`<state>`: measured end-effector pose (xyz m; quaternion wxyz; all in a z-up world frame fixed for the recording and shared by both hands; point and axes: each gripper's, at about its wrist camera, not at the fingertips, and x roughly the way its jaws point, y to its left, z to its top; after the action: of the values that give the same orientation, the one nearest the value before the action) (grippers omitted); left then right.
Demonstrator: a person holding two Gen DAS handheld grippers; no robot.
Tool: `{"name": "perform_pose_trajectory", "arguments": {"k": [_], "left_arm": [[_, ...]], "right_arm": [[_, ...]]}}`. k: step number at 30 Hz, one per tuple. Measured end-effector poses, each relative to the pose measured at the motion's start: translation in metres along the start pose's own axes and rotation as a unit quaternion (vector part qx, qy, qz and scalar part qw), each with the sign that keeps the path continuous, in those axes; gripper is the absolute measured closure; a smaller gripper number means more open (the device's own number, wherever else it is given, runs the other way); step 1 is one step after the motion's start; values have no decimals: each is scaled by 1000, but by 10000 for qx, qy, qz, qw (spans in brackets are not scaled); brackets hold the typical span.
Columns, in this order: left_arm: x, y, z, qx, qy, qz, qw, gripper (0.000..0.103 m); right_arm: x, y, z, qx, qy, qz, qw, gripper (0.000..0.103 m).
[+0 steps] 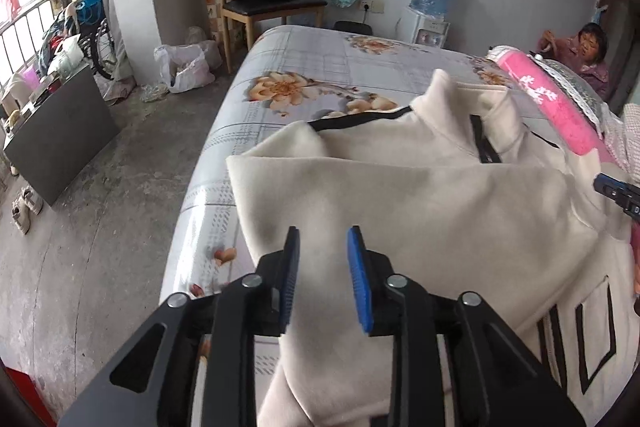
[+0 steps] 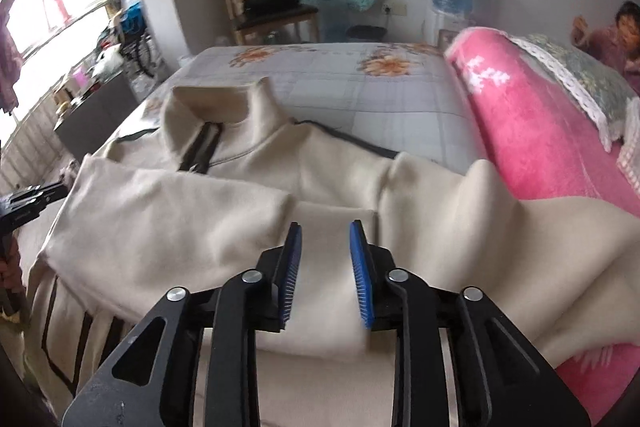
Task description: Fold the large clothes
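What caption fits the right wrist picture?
Open right hand-held gripper above a cream jacket on the flowered bed.

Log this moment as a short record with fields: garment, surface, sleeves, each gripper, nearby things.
garment: cream jacket with dark trim, lying collar away from the cameras
surface: bed with a grey floral sheet
sleeves: both folded in across the chest
left gripper: jaws apart, above the jacket, gripping nothing
right gripper: jaws apart, above the jacket, gripping nothing
beside the jacket: pink blanket on the right
beyond the bed: wooden chair, water dispenser
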<state>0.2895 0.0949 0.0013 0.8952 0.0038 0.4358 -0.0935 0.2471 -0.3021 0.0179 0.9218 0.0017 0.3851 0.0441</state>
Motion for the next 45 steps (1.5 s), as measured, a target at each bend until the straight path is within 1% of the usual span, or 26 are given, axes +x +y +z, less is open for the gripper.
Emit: {"name": "perform_pose_trajectory", "arguments": {"k": [1, 3, 4, 6, 7, 8, 10, 12, 13, 14, 16, 18, 19, 21, 22, 24, 28, 30, 32, 34, 35, 36, 38, 40, 43, 45], "left_arm": [[-4, -7, -4, 59, 55, -102, 9999, 65], [-5, -19, -17, 115, 322, -254, 9991, 57], [-3, -23, -23, 112, 450, -314, 9984, 53], [4, -30, -40, 119, 638, -340, 9973, 48], [8, -34, -48, 182, 688, -230, 9972, 48], [6, -38, -53, 306, 545, -108, 9980, 48], [0, -48, -57, 504, 483, 59, 9975, 46], [-7, -52, -56, 484, 357, -44, 9982, 42], [-11, -55, -54, 482, 290, -75, 9984, 39], [-13, -58, -53, 487, 242, -73, 9985, 38], [-15, -66, -49, 483, 158, -85, 9987, 34], [-8, -74, -47, 506, 189, -79, 9985, 28], [0, -78, -49, 545, 300, 5, 9981, 26], [17, -82, -54, 591, 554, 161, 9966, 24], [16, -81, -56, 549, 418, 203, 9974, 20], [18, -78, -59, 468, 387, 263, 9978, 17], [21, -75, -58, 360, 391, 356, 9980, 7], [22, -73, -58, 288, 415, 370, 9980, 6], [22, -74, -58, 290, 379, 394, 9981, 6], [20, -75, -60, 282, 349, 395, 9982, 6], [20, -75, -60, 291, 346, 394, 9982, 6], [20, -74, -60, 297, 352, 381, 9982, 6], [20, -74, -60, 327, 345, 362, 9982, 6], [19, -73, -60, 370, 358, 334, 9981, 6], [13, -76, -58, 480, 361, 414, 9973, 6], [2, -79, -56, 548, 191, 483, 9971, 6]], "right_arm": [[1, 10, -4, -166, 111, 119, 9997, 76], [8, 23, -16, -389, 414, 351, 9978, 74], [13, 27, -23, -478, 563, 335, 9967, 71], [25, 29, -35, -606, 840, 118, 9945, 68], [23, 29, -39, -644, 738, 90, 9952, 68], [22, 29, -39, -657, 791, 31, 9947, 68], [16, 32, -35, -585, 844, -87, 9947, 64], [5, 41, -29, -650, 711, -68, 9953, 62], [2, 45, -26, -670, 635, -61, 9957, 56], [0, 50, -23, -682, 592, -58, 9959, 54], [4, 61, -19, -710, 586, 11, 9958, 53], [14, 72, -21, -776, 665, 124, 9947, 48], [20, 77, -25, -831, 742, 132, 9937, 46], [34, 84, -35, -992, 990, 0, 9901, 45], [35, 86, -37, -1041, 926, -29, 9902, 45], [35, 83, -32, -957, 985, 4, 9905, 44], [31, 70, -7, -543, 737, 21, 9958, 43], [39, 63, 5, -374, 677, 27, 9970, 42], [54, 57, 11, -316, 742, -82, 9967, 41], [72, 50, 9, -283, 955, -251, 9947, 40], [71, 50, 9, -349, 803, -291, 9957, 39], [71, 51, 8, -381, 873, -340, 9949, 38], [64, 50, 7, -281, 894, -369, 9949, 38], [49, 50, 2, -214, 831, -240, 9960, 38], [26, 56, -9, -432, 739, -281, 9959, 35], [14, 58, -20, -580, 760, -298, 9950, 34]]}}
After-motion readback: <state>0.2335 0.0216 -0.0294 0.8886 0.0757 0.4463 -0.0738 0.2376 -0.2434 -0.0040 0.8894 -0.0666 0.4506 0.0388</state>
